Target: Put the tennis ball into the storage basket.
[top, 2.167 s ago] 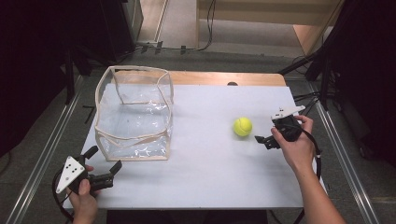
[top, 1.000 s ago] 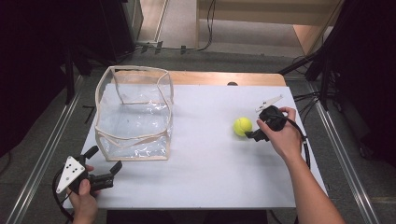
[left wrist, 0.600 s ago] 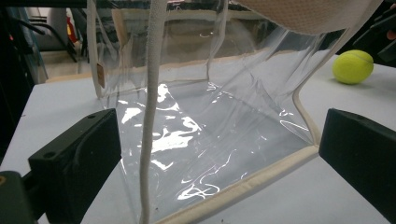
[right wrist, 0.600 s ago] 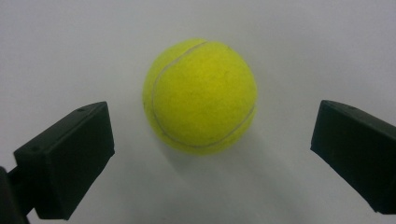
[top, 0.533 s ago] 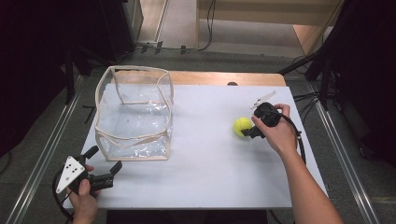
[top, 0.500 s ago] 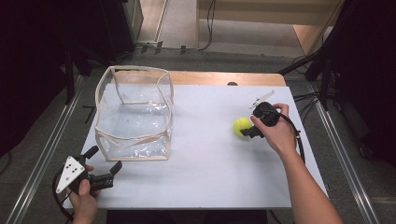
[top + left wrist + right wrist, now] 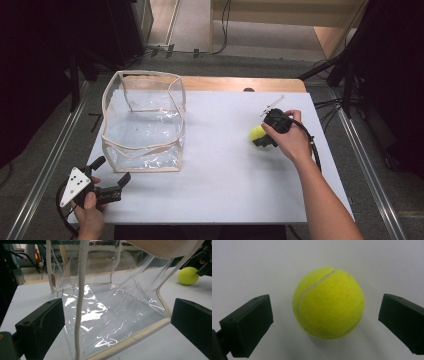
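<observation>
A yellow tennis ball [image 7: 257, 133] [image 7: 329, 302] lies on the white table [image 7: 220, 170], right of centre. My right gripper [image 7: 261, 138] [image 7: 325, 322] is open and straddles the ball, one jaw on each side with a clear gap between each jaw and the ball. A clear plastic bag with cream edging [image 7: 144, 120] [image 7: 112, 302] stands open at the left of the table. My left gripper [image 7: 111, 176] [image 7: 115, 325] is open at the table's near left corner, pointing at the bag's near lower edge. The ball [image 7: 188, 275] also shows far off at the right of the left gripper view.
A wooden strip [image 7: 240, 84] runs along the table's far edge. Metal rails [image 7: 367, 165] flank the table on both sides. Dark stands and cables [image 7: 345, 70] crowd the right and far sides of the floor.
My right gripper has moved left and down from beside the ball until its jaws sit around it. The left gripper, the bag and the ball have stayed where they were.
</observation>
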Tool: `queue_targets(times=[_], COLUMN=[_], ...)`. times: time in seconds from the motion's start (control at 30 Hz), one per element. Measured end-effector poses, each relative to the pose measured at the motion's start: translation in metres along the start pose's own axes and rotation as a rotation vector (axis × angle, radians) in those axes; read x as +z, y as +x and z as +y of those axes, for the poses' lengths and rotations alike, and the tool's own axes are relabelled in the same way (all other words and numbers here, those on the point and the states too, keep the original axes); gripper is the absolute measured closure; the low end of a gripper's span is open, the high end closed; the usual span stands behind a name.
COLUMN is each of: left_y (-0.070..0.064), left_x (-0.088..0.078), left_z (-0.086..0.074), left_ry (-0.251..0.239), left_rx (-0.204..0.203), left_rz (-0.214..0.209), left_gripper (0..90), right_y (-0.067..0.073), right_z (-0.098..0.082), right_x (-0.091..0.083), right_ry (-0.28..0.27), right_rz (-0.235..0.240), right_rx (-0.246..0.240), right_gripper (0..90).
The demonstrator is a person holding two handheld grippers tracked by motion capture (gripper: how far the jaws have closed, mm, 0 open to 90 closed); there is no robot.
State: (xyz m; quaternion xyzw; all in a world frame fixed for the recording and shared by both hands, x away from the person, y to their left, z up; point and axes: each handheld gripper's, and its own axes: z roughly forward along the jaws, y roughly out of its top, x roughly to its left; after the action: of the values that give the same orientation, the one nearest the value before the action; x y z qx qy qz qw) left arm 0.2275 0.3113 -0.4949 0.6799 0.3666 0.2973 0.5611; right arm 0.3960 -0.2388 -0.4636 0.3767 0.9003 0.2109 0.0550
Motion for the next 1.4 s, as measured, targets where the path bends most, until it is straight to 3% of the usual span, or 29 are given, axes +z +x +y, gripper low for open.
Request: queue_targets(times=[0.2, 0.23, 0.43, 0.5, 0.53, 0.77, 1.03, 1.4], left_y=[0.0, 0.0, 0.0, 0.0, 0.0, 0.0, 0.0, 0.0], left_x=[0.0, 0.0, 0.0, 0.0, 0.0, 0.0, 0.0, 0.0], left_z=[0.0, 0.0, 0.0, 0.0, 0.0, 0.0, 0.0, 0.0], left_ry=[0.0, 0.0, -0.001, -0.001, 0.0, 0.0, 0.0, 0.0], left_rx=[0.001, 0.001, 0.0, 0.0, 0.001, 0.001, 0.001, 0.002], left_rz=[0.0, -0.001, -0.002, -0.002, -0.002, 0.0, 0.001, 0.0], left_gripper=[0.0, 0.0, 0.0, 0.0, 0.0, 0.0, 0.0, 0.0], right_y=[0.001, 0.001, 0.0, 0.0, -0.001, -0.007, -0.007, 0.008], right_z=[0.005, 0.006, 0.008, 0.008, 0.009, 0.008, 0.009, 0.026], right_x=[0.005, 0.007, 0.013, 0.014, 0.016, 0.016, 0.01, -0.003], right_ry=[0.039, 0.055, 0.079, 0.082, 0.096, 0.097, 0.07, 0.058], right_rz=[0.01, 0.007, 0.012, 0.014, -0.009, 0.037, 0.04, 0.049], right_rx=[0.011, 0.013, 0.024, 0.026, 0.047, 0.1, 0.085, 0.026], right_gripper=[0.0, 5.0, 6.7, 11.1, 20.1, 23.2, 23.5, 23.5])
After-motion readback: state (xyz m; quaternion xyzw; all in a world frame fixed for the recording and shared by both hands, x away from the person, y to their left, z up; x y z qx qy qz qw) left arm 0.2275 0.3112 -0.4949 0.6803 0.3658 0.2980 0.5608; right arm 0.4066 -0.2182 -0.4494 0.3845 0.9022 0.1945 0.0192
